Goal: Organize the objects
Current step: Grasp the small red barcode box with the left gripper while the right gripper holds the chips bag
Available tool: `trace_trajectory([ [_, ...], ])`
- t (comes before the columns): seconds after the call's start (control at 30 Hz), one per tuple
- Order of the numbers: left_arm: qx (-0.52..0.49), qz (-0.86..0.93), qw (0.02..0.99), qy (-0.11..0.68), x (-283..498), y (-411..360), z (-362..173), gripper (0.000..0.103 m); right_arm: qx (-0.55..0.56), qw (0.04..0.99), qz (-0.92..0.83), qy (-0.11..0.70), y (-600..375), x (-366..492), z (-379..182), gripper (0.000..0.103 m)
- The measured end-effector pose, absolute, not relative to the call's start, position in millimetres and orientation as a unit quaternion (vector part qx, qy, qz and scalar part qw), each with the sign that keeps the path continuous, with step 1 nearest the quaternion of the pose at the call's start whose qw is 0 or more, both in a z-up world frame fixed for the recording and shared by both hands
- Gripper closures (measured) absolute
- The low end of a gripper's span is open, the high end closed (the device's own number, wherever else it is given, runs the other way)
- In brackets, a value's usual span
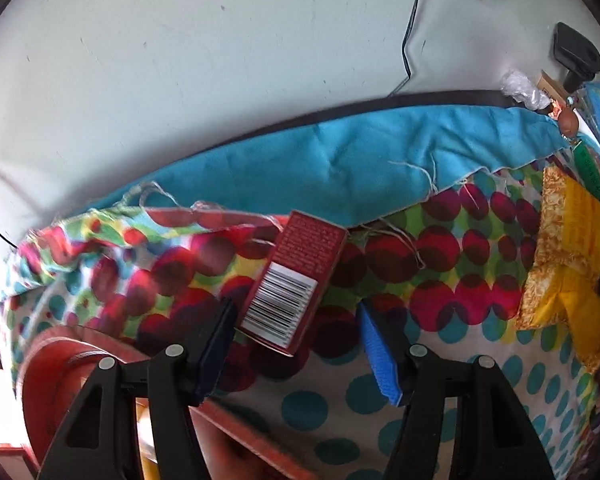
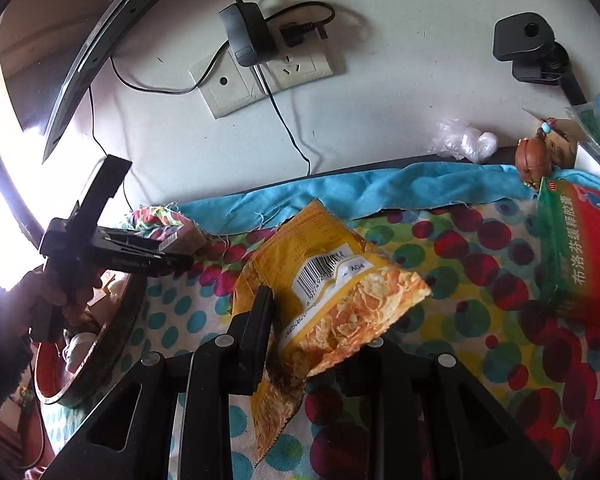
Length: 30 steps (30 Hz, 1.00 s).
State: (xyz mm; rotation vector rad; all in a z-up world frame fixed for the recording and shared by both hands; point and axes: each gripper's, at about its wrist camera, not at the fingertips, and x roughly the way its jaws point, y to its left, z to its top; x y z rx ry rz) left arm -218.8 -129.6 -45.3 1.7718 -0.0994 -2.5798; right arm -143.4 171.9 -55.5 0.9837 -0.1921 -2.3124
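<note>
Left wrist view, we see the red box (image 1: pixel 296 280) lying on the spotted cloth (image 1: pixel 440 280) between our left tongs (image 1: pixel 300 344), jaws wide, not touching it, right tongs (image 2: pixel 320 320) nearly closed, clamping the yellow snack bag (image 2: pixel 336 292).

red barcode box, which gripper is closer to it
Left. The left gripper hangs open right over the red barcode box, which lies between its fingers. The right gripper is off to the side, shut on the yellow snack bag.

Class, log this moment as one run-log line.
left tool: open over red box | right tool: shut on yellow snack bag | surface: dotted cloth
</note>
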Motion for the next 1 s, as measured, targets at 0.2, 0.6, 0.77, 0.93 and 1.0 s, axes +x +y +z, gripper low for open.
trace_trajectory([
  [0.2,0.560,-0.828,0.002,-0.011,-213,-124,-46,0.074,0.366,0.295,-0.881,-0.049,166,-139,-54,0.076],
  [0.6,0.513,-0.858,-0.006,-0.010,-193,-80,-14,0.074,0.360,0.283,-0.888,-0.025,159,-134,-51,0.076],
  [0.77,0.509,-0.861,0.006,-0.011,-177,-59,-16,0.074,0.359,0.273,-0.893,-0.012,155,-131,-50,0.076],
  [0.93,0.495,-0.869,0.027,-0.003,-154,-46,-13,0.074,0.358,0.266,-0.895,-0.003,153,-130,-50,0.075],
  [1.0,0.487,-0.873,0.035,-0.006,-147,-39,-11,0.074,0.358,0.262,-0.896,-0.001,152,-130,-49,0.075],
])
